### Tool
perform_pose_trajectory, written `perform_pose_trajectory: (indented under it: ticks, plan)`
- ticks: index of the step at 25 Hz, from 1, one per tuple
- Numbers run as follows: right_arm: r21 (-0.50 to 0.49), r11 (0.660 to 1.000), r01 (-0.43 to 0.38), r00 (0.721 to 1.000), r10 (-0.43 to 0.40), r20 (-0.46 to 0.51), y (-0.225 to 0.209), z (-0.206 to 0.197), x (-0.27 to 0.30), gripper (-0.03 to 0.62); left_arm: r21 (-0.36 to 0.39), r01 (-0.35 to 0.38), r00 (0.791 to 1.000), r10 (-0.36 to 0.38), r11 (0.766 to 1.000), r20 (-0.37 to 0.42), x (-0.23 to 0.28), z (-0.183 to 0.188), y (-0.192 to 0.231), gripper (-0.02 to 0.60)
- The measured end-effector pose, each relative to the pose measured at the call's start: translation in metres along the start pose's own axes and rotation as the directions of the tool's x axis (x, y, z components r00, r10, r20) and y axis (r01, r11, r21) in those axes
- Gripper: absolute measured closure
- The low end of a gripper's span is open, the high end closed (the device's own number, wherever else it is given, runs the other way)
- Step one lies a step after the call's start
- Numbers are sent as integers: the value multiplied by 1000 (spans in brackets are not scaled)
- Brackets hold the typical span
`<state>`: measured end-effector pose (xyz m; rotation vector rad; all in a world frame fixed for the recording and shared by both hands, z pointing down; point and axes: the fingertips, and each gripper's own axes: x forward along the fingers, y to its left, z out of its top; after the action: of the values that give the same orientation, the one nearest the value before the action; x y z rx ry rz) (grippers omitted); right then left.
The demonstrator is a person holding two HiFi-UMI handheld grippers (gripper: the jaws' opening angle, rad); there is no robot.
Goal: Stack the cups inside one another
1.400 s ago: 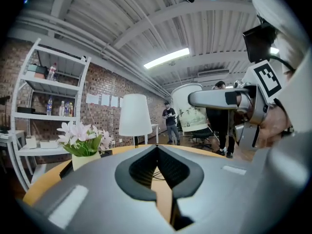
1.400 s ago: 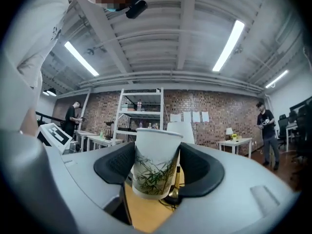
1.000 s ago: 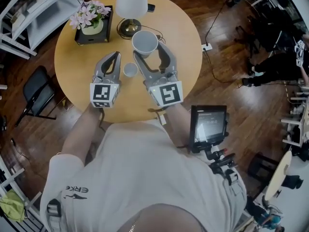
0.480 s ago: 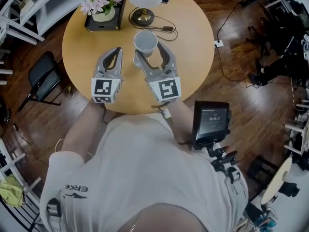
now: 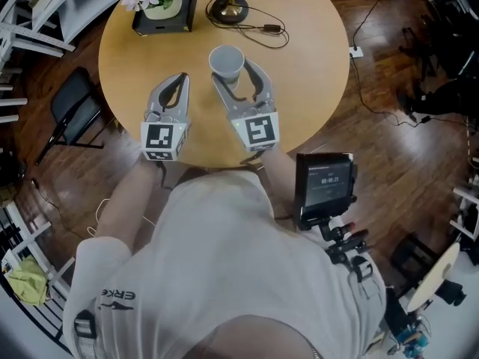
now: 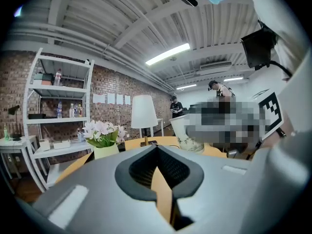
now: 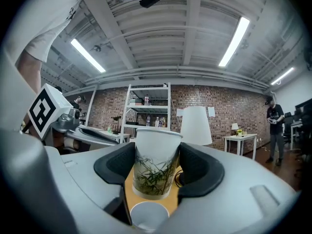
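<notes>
Two cups [image 7: 154,169] [image 7: 146,219], two grippers [image 5: 182,79] [image 5: 236,73], one lamp [image 5: 227,7], probably one flowerpot [image 5: 161,10].

Bamboo-print cup [image 7: 155,167] upright, above small white cup [image 7: 145,217]

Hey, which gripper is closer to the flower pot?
Left. The flower pot stands ahead of the shut left gripper; the right gripper, shut on the cup, is farther off to the pot's right.

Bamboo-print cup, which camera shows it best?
The right gripper view: the bamboo-print cup fills the centre, side on, print and rim clear, between the jaws. The head view shows only its open top; the left gripper view shows part of its side, the rest blurred out.
</notes>
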<state>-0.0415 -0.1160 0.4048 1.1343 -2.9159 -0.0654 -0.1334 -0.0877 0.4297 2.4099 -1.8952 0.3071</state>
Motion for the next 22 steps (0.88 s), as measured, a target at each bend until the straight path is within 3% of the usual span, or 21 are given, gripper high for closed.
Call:
perform_pose_trajectory:
  ticks: [6,15,22]
  plan:
    - [25,1000,11,998,-9,-55,2,-40,3,292,62,21,998,-17,998,-52,2,-16,-8,580]
    - [50,999,13,994,-8,-105,0,-82,11,290,36,33,991,-28,999,-129,11,-52,-10,580]
    - [54,999,-3,986,12,-168,1,-108,13,279,25,40,989,-36,999,-141,21,-60,-10,580]
